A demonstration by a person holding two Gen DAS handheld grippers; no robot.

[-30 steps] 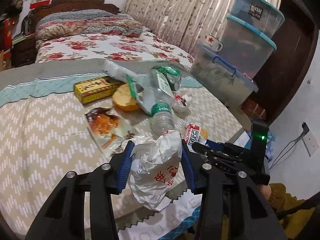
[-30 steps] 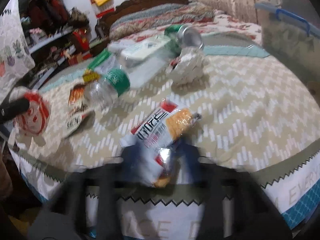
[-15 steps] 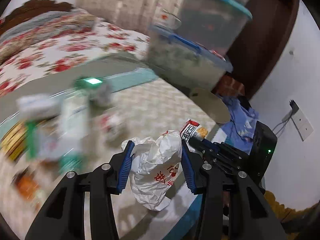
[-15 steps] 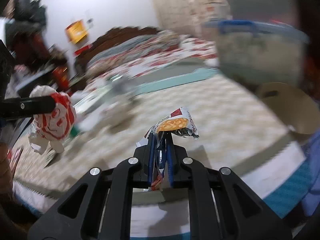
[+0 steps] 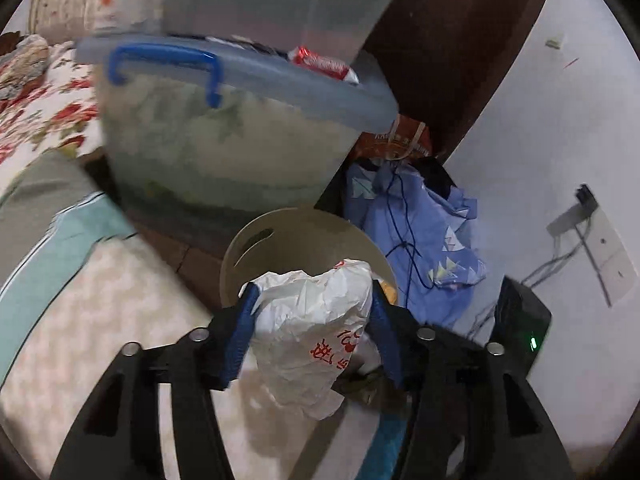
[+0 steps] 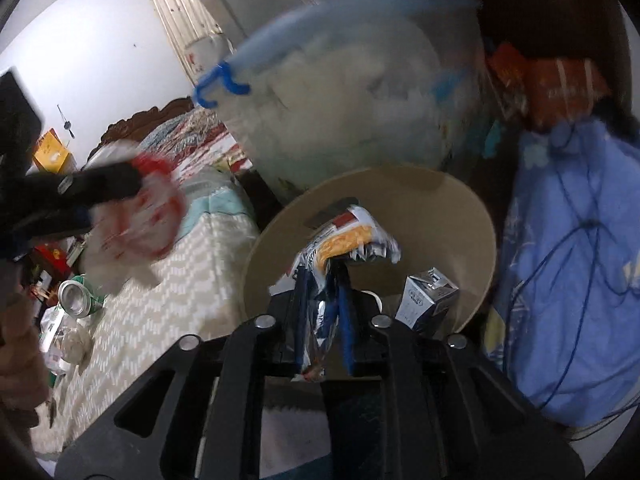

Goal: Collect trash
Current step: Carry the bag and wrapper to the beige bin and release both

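Note:
My left gripper is shut on a crumpled white plastic bag with red print, held just in front of a beige round trash bin. My right gripper is shut on a snack wrapper with orange and white print, held over the bin's opening. A small carton stands inside the bin. The left gripper and its bag show blurred at the left of the right wrist view.
Stacked translucent storage boxes with blue handles stand right behind the bin. Blue cloth lies to the right of it. The bed with zigzag cover lies left, with a can and other trash on it.
Both grippers have swung right, away from the bed and to the bin, each still holding its piece. The right one now hangs over the bin's opening.

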